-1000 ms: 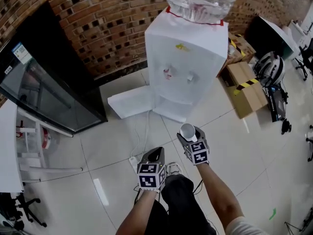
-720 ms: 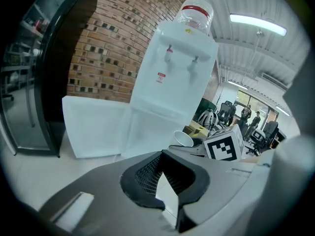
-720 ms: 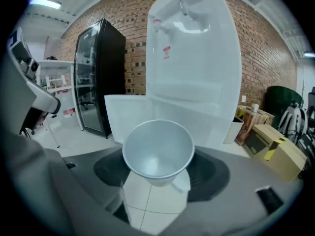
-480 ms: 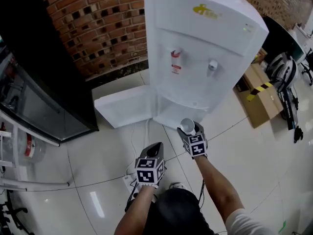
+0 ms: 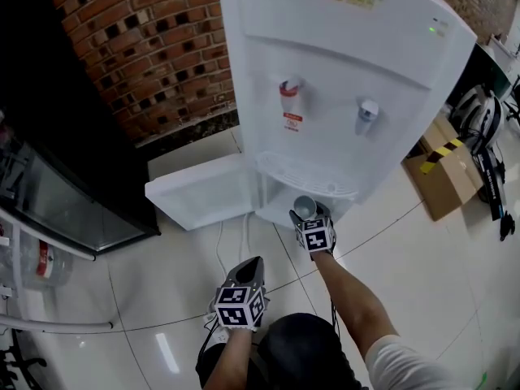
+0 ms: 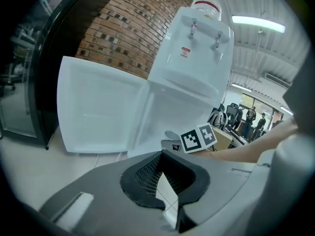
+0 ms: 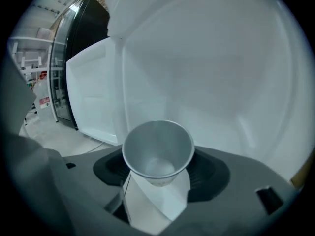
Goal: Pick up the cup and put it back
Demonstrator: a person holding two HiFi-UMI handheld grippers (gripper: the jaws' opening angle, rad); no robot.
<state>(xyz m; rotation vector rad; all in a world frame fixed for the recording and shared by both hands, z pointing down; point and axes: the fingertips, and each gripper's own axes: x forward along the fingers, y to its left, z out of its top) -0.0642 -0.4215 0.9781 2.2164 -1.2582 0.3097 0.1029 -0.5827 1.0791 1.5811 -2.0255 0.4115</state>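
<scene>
Claws differ in what they do. The right claw (image 5: 309, 212) pinches a small grey cup (image 5: 305, 205) by its lower body, one jaw on each side. The cup stands upright with its open mouth facing up, and the right gripper view shows only a bare bottom inside it. The cup is off the floor, right in front of the lower face of a white water dispenser (image 5: 349, 96), just below its drip tray (image 5: 302, 175) as the head view shows it. Whether the cup touches the dispenser cannot be told.

The left claw (image 5: 253, 263) hangs lower and nearer the person, well apart from the cup. Its jaws are pressed together at the tips with nothing between them, and only floor tile shows through the gap behind.

Above the tray sit two taps, a red one (image 5: 289, 89) on the left and a blue one (image 5: 367, 110) on the right. A white door panel (image 5: 199, 201) swings open from the dispenser's base toward the left, and a white cable (image 5: 218, 240) trails across the pale tiled floor (image 5: 146, 275). A brick wall (image 5: 154, 47) stands behind the dispenser. A dark glass-fronted cabinet (image 5: 57, 177) is at the left, and a cardboard box (image 5: 447, 179) with striped tape lies to the right.
</scene>
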